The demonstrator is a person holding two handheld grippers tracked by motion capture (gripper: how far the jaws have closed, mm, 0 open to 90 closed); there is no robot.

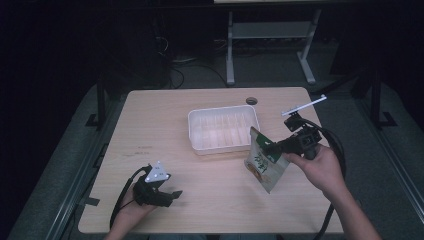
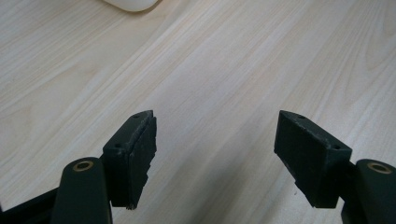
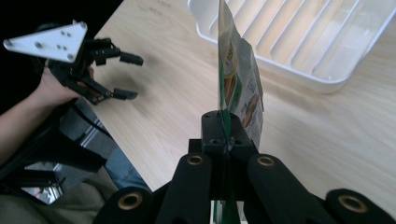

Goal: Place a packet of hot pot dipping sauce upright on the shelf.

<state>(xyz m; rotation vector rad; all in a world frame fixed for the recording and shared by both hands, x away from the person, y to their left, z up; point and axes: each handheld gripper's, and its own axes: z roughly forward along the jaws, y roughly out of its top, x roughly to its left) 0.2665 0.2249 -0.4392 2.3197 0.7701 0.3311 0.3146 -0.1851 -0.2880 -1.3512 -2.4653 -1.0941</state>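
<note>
We see a light wooden table (image 1: 150, 125) with a soft grain in the wood. The room around it is very dark. On the far side, past the table, a white metal frame (image 1: 270, 35) stands on a grey floor (image 1: 55, 165), and some black cables (image 1: 180, 70) lie there too. A small round hole (image 1: 251, 101) sits near the far edge of the table.

A white tray (image 1: 223, 129) rests near the middle of the table. It has ribs along its bottom (they look like little ridges).

The left gripper (image 1: 170, 196) is at the near left of the table, held in the person's left hand (image 1: 131, 209). Its two black jaws are wide apart and hold nothing. In the left gripper view we see bare wood between the jaws, and a corner of the white tray at the far left edge.

The right gripper (image 1: 272, 146) is at the right, just beside the tray, held in the right hand (image 1: 320, 167). Its jaws are pressed tight on the edge of a snack bag (image 1: 264, 162). The bag is green and white with a food picture on it. It hangs off the jaws, tilted, just right of the tray and near its near right corner. We cannot tell if the bag's bottom touches the table.
</note>
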